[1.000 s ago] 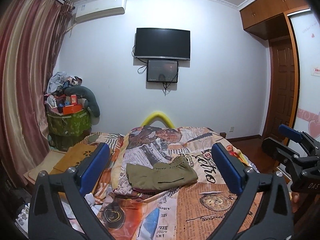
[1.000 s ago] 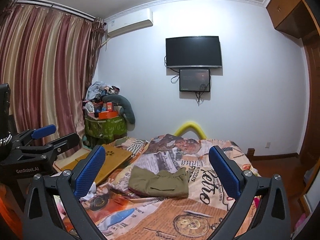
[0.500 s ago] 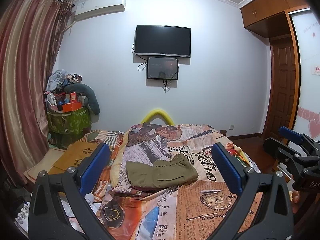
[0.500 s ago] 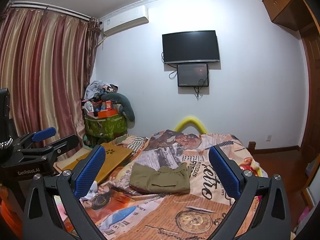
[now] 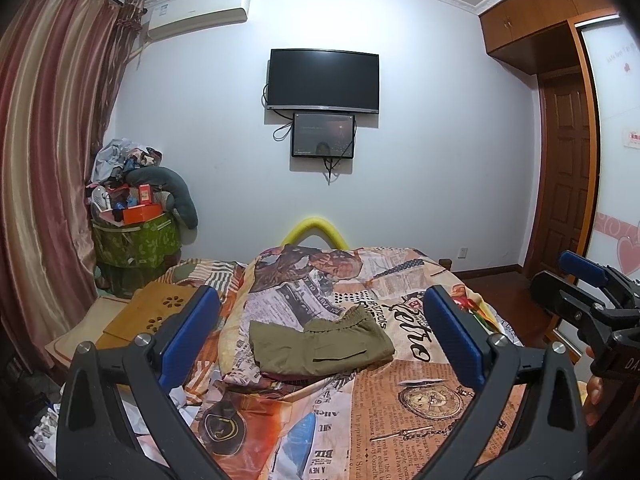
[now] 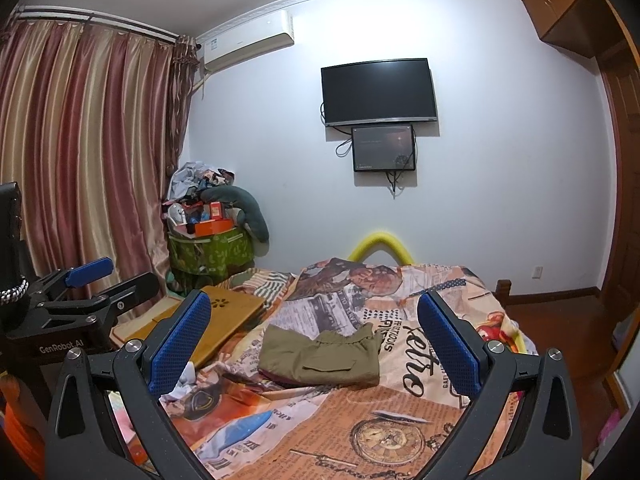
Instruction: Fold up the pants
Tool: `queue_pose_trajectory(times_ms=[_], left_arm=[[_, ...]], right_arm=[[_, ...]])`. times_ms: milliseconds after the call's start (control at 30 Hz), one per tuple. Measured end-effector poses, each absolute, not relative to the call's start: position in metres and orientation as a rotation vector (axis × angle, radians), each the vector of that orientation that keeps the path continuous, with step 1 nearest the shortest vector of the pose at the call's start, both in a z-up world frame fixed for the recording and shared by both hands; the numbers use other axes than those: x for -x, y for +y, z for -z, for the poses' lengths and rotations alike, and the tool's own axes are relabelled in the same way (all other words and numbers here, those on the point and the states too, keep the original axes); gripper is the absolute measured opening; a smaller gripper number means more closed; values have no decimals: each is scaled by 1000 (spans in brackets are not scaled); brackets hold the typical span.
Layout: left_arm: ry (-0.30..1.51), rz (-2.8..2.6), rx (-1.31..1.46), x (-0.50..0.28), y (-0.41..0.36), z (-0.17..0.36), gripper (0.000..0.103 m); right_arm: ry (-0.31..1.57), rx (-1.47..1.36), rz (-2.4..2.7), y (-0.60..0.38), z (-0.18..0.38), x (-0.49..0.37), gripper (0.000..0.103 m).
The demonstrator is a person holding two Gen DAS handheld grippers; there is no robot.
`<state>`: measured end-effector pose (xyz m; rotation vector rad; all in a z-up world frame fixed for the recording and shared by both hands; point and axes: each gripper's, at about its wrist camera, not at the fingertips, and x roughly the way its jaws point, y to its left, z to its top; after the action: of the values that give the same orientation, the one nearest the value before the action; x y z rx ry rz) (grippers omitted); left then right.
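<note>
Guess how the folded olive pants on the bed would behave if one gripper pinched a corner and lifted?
The pants are soft cloth in stacked layers, so they would probably sag and the fold would open. They look light, so a push would likely slide or bunch them on the rumpled bedspread. Both the left gripper and the right gripper are open and clear of them.

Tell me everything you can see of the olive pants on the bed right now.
The olive pants are matte woven cloth, already folded into a compact, roughly rectangular bundle. The gathered elastic waistband sits at the far right corner, and a slit pocket opening shows on the top layer. They lie flat on the newspaper-print bedspread, mid-bed. Nothing else touches them: both grippers are held back with jaws open.
</note>
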<state>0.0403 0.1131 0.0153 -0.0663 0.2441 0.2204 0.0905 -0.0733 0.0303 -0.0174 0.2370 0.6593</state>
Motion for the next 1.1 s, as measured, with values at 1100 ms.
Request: queue_pose_trajectory(times_ms=[1100], left_arm=[[263, -173, 37, -41, 103, -13, 103]], right_arm=[[245, -19, -661, -75, -35, -85, 103]])
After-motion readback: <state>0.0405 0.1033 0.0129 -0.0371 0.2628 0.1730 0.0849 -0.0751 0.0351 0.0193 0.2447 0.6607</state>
